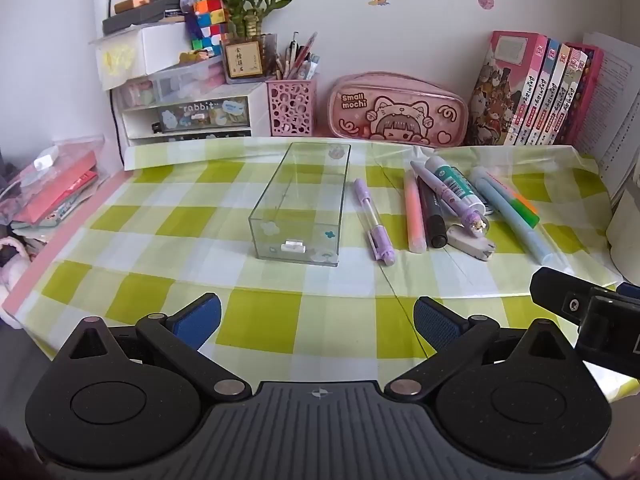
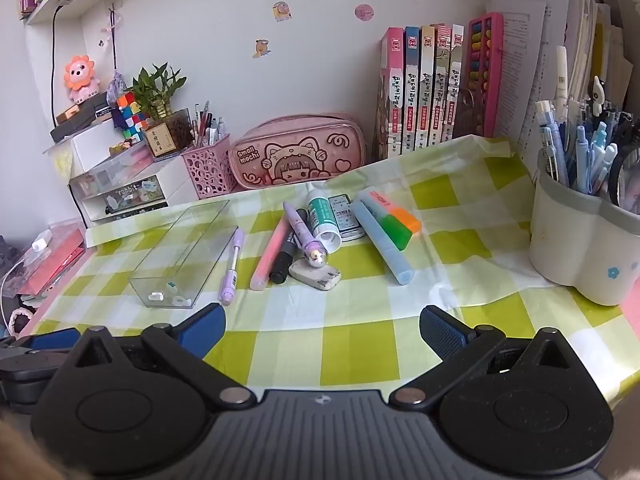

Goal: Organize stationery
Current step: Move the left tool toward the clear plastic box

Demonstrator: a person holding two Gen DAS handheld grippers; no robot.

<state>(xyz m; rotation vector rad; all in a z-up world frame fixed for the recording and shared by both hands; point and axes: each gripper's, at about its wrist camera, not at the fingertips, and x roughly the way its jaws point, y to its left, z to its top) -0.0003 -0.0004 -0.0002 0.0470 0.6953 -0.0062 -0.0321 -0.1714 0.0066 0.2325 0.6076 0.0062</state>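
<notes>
A clear plastic box [image 1: 298, 204] is set on a green-and-white checked cloth [image 1: 260, 316], with nothing in it. Just to its right a purple pen [image 1: 374, 220] is laid, and beyond that a cluster is spread: a pink highlighter [image 1: 414, 216], a black marker [image 1: 432, 218], a purple pen with a clear cap [image 1: 448, 196], a white-and-green glue tube [image 1: 454, 184], a worn eraser [image 1: 472, 242], a pale blue marker [image 1: 516, 220] and a green-and-orange highlighter [image 1: 524, 206]. The purple capped pen is rested across the black marker and the eraser.

Both tools are held low over the near edge of the cloth, well apart from the stationery. The fingers of the left gripper [image 1: 317, 318] are spread wide, with nothing between them; the right gripper [image 2: 322, 328] is likewise spread and grips nothing.

Against the wall a pink pencil case [image 1: 398, 114] is printed "Small mochi", and a drawer unit [image 1: 188, 114] is labelled "rabbit". A pink pen holder [image 1: 292, 108] and a row of books [image 1: 536, 92] are stood beside them. In the right wrist view a white cup full of pens [image 2: 580, 236] is seen at the right.
</notes>
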